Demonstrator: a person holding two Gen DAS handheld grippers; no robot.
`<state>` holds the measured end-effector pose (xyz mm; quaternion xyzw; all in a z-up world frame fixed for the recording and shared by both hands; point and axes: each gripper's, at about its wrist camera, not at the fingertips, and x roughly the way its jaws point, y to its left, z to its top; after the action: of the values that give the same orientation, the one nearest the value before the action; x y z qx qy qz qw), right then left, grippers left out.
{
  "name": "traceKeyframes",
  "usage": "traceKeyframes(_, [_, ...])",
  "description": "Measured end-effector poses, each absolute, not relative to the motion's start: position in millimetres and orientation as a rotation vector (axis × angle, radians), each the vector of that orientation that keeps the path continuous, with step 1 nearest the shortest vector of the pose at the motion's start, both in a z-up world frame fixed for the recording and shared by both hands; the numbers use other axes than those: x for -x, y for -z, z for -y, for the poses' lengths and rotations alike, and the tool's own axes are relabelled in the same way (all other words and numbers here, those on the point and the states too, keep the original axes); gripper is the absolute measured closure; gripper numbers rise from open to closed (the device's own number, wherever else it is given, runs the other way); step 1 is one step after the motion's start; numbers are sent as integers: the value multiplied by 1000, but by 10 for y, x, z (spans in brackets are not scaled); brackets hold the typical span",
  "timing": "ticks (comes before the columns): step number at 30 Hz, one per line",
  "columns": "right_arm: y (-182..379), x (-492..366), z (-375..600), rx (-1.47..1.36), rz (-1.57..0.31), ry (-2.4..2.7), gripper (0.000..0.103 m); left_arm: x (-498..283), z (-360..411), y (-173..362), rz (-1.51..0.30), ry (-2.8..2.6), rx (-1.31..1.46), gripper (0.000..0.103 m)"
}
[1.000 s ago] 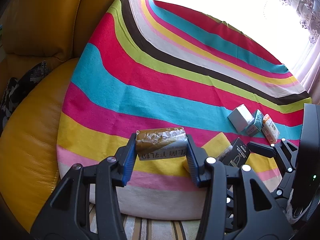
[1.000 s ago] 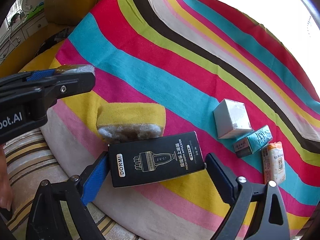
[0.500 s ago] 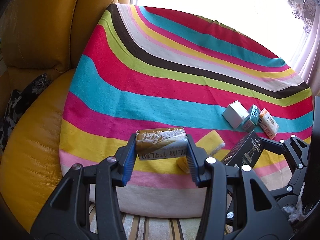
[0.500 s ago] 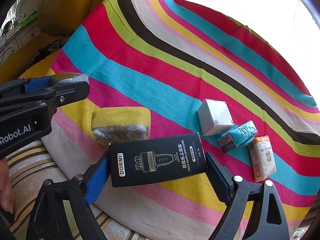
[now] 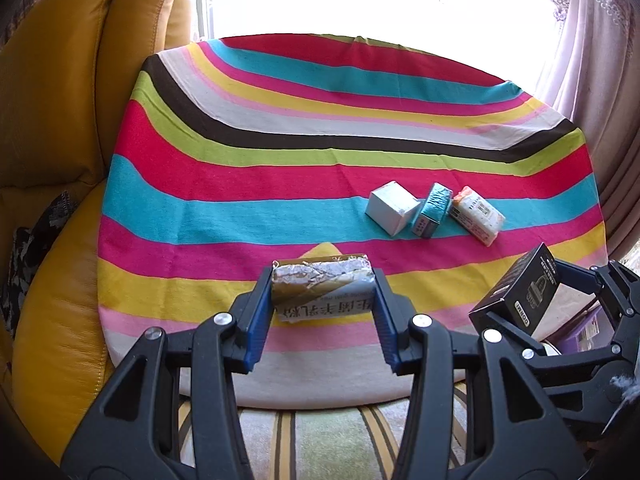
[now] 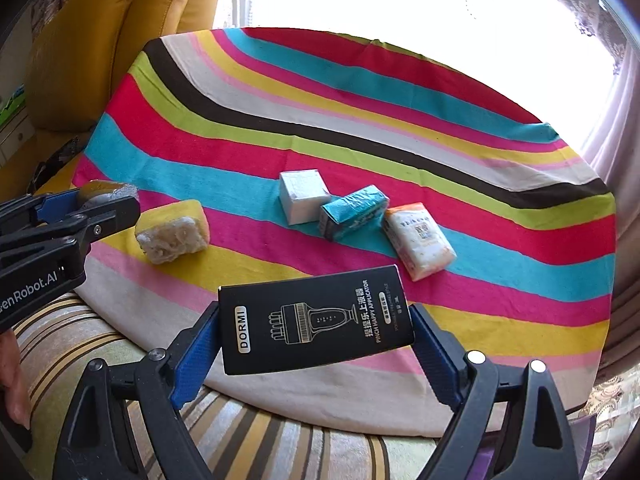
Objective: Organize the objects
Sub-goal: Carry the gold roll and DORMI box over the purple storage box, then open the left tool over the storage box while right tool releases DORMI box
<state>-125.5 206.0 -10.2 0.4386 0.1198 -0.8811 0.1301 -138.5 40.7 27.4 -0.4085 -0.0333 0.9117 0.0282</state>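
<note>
While both tools hang above the near edge of the striped cloth point(image 6: 360, 168), I read my left gripper point(image 5: 323, 300) as clamped on a gold foil packet point(image 5: 322, 286), pads on its two short ends, and my right gripper point(image 6: 316, 336) as clamped on the black DORMI box point(image 6: 316, 322), pads against its short ends too. I judge the packet light and soft, with crinkled foil that could slip or dent, so a grip across the ends near the middle suits it. The box looks stiff and light, with smooth card faces. It sits slightly tilted between the pads, so I would keep the squeeze square on the end panels.

Just beyond, a yellow sponge point(image 6: 174, 232) lies on the cloth near its left edge, spongy and easy to crush. Farther out a white box point(image 6: 302, 196), a teal carton point(image 6: 352, 212) and a white-and-orange packet point(image 6: 418, 240) lie in a close row. The first two seem to touch, though I cannot be sure.

From the left wrist view the sponge is almost wholly hidden behind the packet. I cannot make out what supports the cloth. The window glare washes out everything past the far edge.
</note>
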Motion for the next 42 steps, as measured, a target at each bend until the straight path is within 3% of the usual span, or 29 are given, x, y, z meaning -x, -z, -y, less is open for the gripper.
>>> traceKeyframes(32, [-156, 302, -4321, -1445, -141, 3027, 13, 1033, -2740, -458, -232, -2280, 1145, 53])
traceKeyframes(42, [-222, 41, -4866, -1450, 26, 3182, 12, 826, -3428, -477, -287, -2037, 1085, 51])
